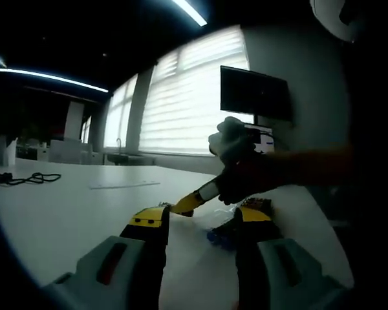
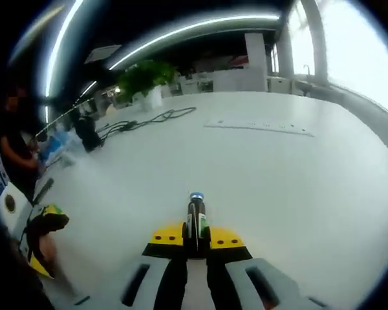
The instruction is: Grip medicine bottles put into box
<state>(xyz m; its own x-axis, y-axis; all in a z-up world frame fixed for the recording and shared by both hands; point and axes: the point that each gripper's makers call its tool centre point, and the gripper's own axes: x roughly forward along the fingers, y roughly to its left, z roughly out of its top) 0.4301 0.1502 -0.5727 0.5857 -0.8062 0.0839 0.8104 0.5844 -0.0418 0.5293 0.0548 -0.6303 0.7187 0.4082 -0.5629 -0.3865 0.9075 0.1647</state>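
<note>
A dark medicine bottle (image 2: 196, 223) with a blue cap stands upright, clamped in the right hand-held gripper (image 2: 196, 240) above the white worktop (image 2: 278, 168). The left hand-held gripper (image 1: 200, 226) is spread open and holds nothing. Black cables (image 2: 149, 119) lie far left.

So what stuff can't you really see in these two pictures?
- The small dark medicine bottle with a blue cap: its lower part is hidden between the right gripper jaws in the right gripper view.
- The blue things on the white table: too dark and blurred in the left gripper view.
- The box: I can't pick it out.
</note>
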